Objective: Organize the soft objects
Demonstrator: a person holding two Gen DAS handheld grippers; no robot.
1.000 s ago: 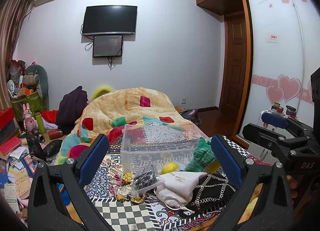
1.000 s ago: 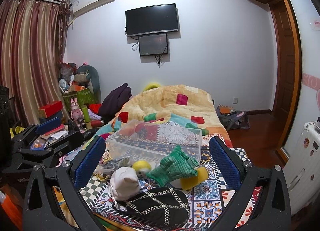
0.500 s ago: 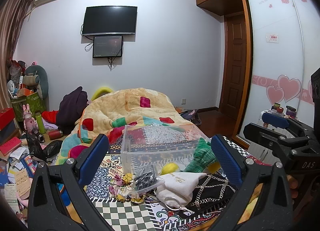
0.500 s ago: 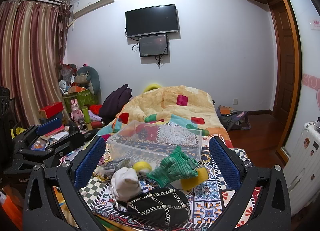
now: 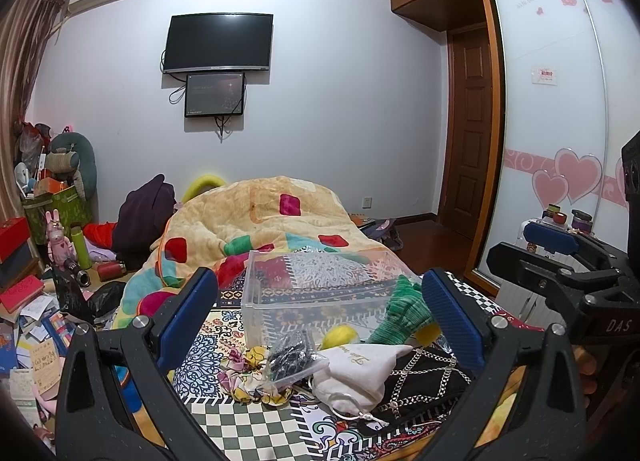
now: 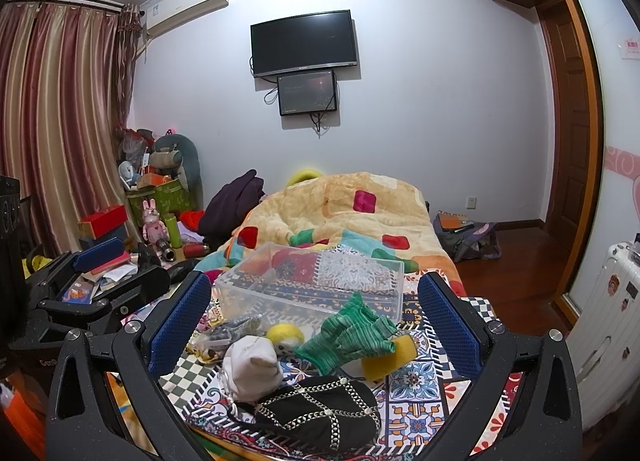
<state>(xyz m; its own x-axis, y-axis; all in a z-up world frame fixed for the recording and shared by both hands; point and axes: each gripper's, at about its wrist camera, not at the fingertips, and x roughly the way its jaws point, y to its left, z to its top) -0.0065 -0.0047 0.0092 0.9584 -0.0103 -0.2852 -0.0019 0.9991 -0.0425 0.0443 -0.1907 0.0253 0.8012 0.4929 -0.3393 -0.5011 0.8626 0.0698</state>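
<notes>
The left black two-finger gripper with blue pads (image 5: 320,325) hangs level, jaws spread wide and holding nothing. The right black two-finger gripper with blue pads (image 6: 316,325) sits just beside it, equally wide apart and unloaded.

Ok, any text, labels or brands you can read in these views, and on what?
"DAS": on the right gripper body, seen from the left wrist.
Script on the white drawstring pouch: too small.
Wardrobe door lettering and its red-and-white sticker: blurred.
TV brand: unreadable.
</notes>
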